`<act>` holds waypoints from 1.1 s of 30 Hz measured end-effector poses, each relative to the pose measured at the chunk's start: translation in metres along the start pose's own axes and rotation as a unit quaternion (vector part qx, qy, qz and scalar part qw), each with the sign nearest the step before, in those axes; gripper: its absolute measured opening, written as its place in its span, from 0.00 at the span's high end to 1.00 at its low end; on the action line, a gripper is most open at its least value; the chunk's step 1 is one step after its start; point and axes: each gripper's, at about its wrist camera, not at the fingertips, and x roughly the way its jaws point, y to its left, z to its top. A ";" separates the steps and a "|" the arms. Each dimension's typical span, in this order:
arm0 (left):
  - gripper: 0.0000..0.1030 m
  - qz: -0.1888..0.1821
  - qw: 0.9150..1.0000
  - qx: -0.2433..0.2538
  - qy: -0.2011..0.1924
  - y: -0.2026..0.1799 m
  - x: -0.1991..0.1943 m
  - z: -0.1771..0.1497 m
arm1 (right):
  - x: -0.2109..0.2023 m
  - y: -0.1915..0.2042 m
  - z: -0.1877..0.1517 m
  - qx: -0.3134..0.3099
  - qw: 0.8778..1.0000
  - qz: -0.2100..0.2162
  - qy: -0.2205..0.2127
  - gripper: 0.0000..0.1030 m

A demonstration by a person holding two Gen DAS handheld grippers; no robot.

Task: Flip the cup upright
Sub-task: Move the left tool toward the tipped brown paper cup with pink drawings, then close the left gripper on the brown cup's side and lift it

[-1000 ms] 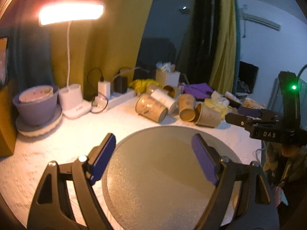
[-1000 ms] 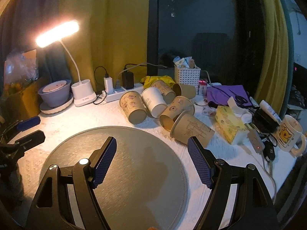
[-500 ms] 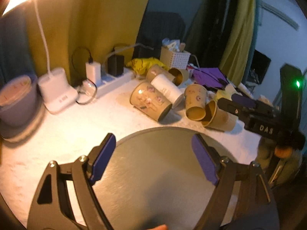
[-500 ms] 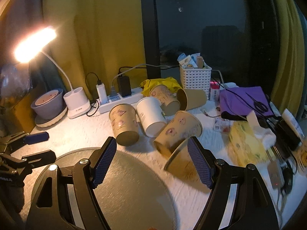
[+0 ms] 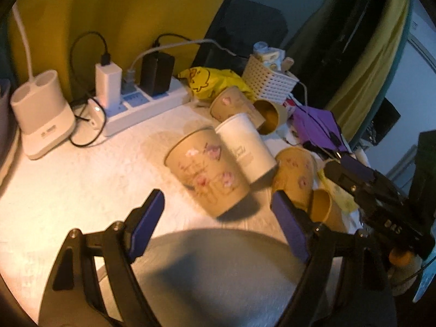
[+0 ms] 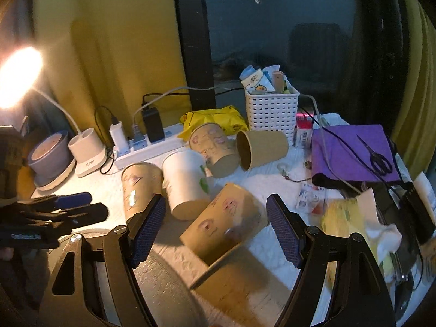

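Six tipped cups: five brown cups [image 6: 226, 226], one white cup [image 6: 185, 185]; left tool [image 5: 218, 215] and right tool [image 6: 215, 226] gape empty.

Dim room; desk lamp [image 6: 19, 76] glare at left, fisheye-bent edges, slight motion blur.

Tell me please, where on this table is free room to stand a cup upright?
The round gray mat below both grippers is bare. So is the white tabletop between the lamp base, the power strip and the nearest brown cup. Crowded: the tipped cups, and rightward to the white basket and purple cloth.
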 end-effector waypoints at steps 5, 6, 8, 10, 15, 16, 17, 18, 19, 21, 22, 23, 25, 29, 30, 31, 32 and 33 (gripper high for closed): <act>0.20 0.017 0.998 -0.049 0.036 0.006 0.036 0.009 | 0.007 -0.011 0.006 0.010 1.000 0.015 -0.006 0.23; 0.20 0.018 0.998 -0.054 0.041 0.006 0.041 0.010 | 0.008 -0.013 0.006 0.012 1.000 0.018 -0.007 0.23; 0.20 0.020 0.997 -0.059 0.046 0.006 0.050 0.011 | 0.010 -0.015 0.007 0.016 1.000 0.022 -0.005 0.23; 0.20 0.022 0.996 -0.064 0.052 0.007 0.057 0.011 | 0.011 -0.016 0.008 0.017 0.999 0.027 -0.005 0.23; 0.20 0.016 0.994 -0.085 0.073 0.014 0.075 0.010 | 0.008 -0.016 0.008 0.017 0.999 0.036 -0.007 0.23; 0.20 0.013 0.993 -0.086 0.075 0.014 0.076 0.009 | 0.007 -0.015 0.008 0.016 0.999 0.038 -0.007 0.23; 0.21 0.013 0.994 -0.085 0.074 0.014 0.077 0.009 | 0.006 -0.014 0.008 0.016 0.999 0.038 -0.008 0.23; 0.21 0.012 0.994 -0.083 0.071 0.014 0.077 0.009 | 0.005 -0.014 0.007 0.015 0.999 0.038 -0.007 0.23; 0.29 0.007 0.994 -0.081 0.071 0.014 0.077 0.010 | 0.004 -0.012 0.007 0.014 0.999 0.038 -0.007 0.23; 0.31 0.004 0.994 -0.078 0.070 0.015 0.077 0.011 | 0.001 -0.010 0.006 0.012 0.999 0.037 -0.007 0.23; 0.32 0.003 0.995 -0.076 0.069 0.015 0.075 0.011 | 0.000 -0.008 0.006 0.011 0.999 0.036 -0.006 0.23; 0.33 0.000 0.995 -0.074 0.066 0.016 0.073 0.010 | -0.003 -0.007 0.005 0.011 0.999 0.035 -0.006 0.23; 0.35 -0.006 0.996 -0.071 0.062 0.019 0.067 0.007 | -0.006 -0.004 0.004 0.009 0.999 0.032 -0.004 0.23; 0.38 -0.018 0.996 -0.062 0.059 0.023 0.050 -0.003 | -0.012 0.007 0.000 0.002 1.000 0.023 -0.001 0.23; 0.38 -0.020 0.996 -0.060 0.059 0.024 0.046 -0.006 | -0.014 0.010 -0.001 0.001 1.000 0.022 -0.001 0.23; 0.38 -0.025 0.996 -0.058 0.057 0.026 0.039 -0.010 | -0.016 0.014 -0.003 0.001 1.000 0.020 0.001 0.23; 0.39 -0.030 0.996 -0.058 0.056 0.028 0.034 -0.014 | -0.018 0.016 -0.005 0.001 1.000 0.020 0.002 0.23; 0.39 -0.033 0.996 -0.057 0.054 0.029 0.030 -0.016 | -0.020 0.020 -0.006 0.001 1.000 0.019 0.002 0.23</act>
